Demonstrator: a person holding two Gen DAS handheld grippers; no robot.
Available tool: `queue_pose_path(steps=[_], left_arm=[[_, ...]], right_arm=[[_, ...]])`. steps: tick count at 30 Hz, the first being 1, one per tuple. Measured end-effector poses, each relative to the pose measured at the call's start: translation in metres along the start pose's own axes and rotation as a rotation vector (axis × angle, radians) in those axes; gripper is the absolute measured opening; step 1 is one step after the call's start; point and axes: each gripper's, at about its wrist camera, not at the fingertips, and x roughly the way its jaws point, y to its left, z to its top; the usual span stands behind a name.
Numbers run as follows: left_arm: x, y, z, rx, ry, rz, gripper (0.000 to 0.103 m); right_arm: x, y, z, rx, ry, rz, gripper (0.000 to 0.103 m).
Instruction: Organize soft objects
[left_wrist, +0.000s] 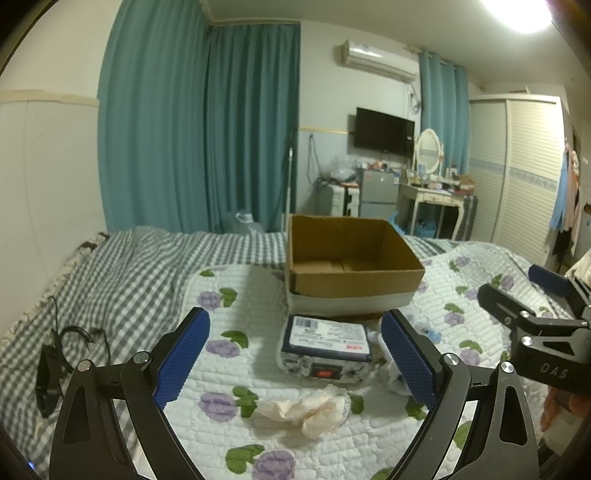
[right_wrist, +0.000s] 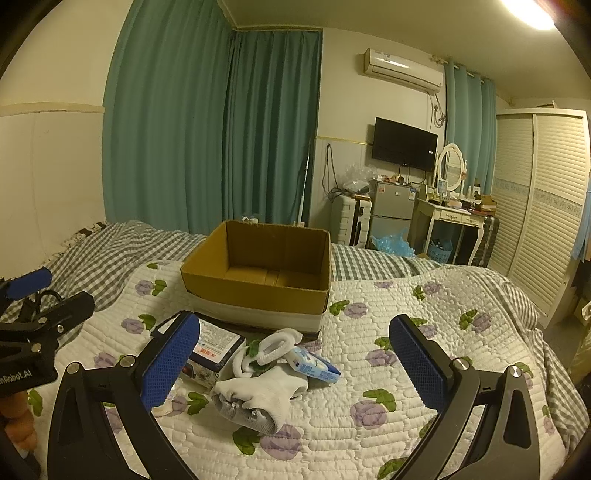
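From the left wrist camera, the left claw (left_wrist: 295, 363) hangs low over the bed's white quilt with purple flowers (left_wrist: 229, 306), its blue-padded fingers (left_wrist: 183, 354) spread wide and holding nothing. Straight ahead between the fingers lies a dark blue rectangular packet with a white printed label (left_wrist: 327, 341), flat on the quilt. Just beyond it stands the open brown cardboard box (left_wrist: 351, 258), upright and showing a bare bottom. Nearer than the packet, below the finger gap, sits a crumpled pale peach cloth (left_wrist: 310, 408). White soft items (left_wrist: 388, 373) peek out beside the right finger. The right claw (left_wrist: 532, 295) shows at the right edge. A black cable (left_wrist: 74, 336) lies far to the left on the grey checked bedcover (left_wrist: 122, 266).

From the right wrist camera, the right claw (right_wrist: 295, 363) is likewise released, fingers wide apart, level above the quilt. Between them, left of centre, lies a rolled white-and-grey sock (right_wrist: 255, 400), touching a white fluffy loop (right_wrist: 273, 345) and a small white-and-blue packet (right_wrist: 314, 363). The dark blue packet sits partly behind the left finger. The box stands beyond this pile. The left claw (right_wrist: 29, 295) shows at the left edge.
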Motion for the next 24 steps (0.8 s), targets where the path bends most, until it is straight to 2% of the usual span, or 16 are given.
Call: queue_pose_path(steps=[6,11,14,17,19,22,24], left_arm=[[-0.012,0.012,0.003,-0.02,-0.015,0.016,0.096],[0.011,0.013,-0.02,-0.021,0.093,0.022,0.096],[0.03,0.004,-0.04,-0.01,0.179,-0.018,0.095],[0.049,-0.004,-0.059,0.017,0.246,-0.03,0.095],[0.061,-0.004,-0.069,0.038,0.294,0.001,0.095],[0.074,0.003,-0.078,-0.002,0.345,-0.026,0.092],[0.079,0.004,-0.08,-0.015,0.358,-0.02,0.092]], right_arm=[[0.001,-0.004,-0.002,-0.007,0.043,0.018,0.103],[0.029,0.003,-0.028,-0.014,0.164,0.051,0.103],[0.048,0.014,-0.047,-0.054,0.233,0.056,0.103],[0.059,0.021,-0.058,-0.054,0.264,0.07,0.1],[0.066,0.024,-0.062,-0.061,0.275,0.082,0.1],[0.083,0.028,-0.069,-0.047,0.307,0.098,0.098],[0.095,0.026,-0.074,-0.017,0.333,0.118,0.093]])
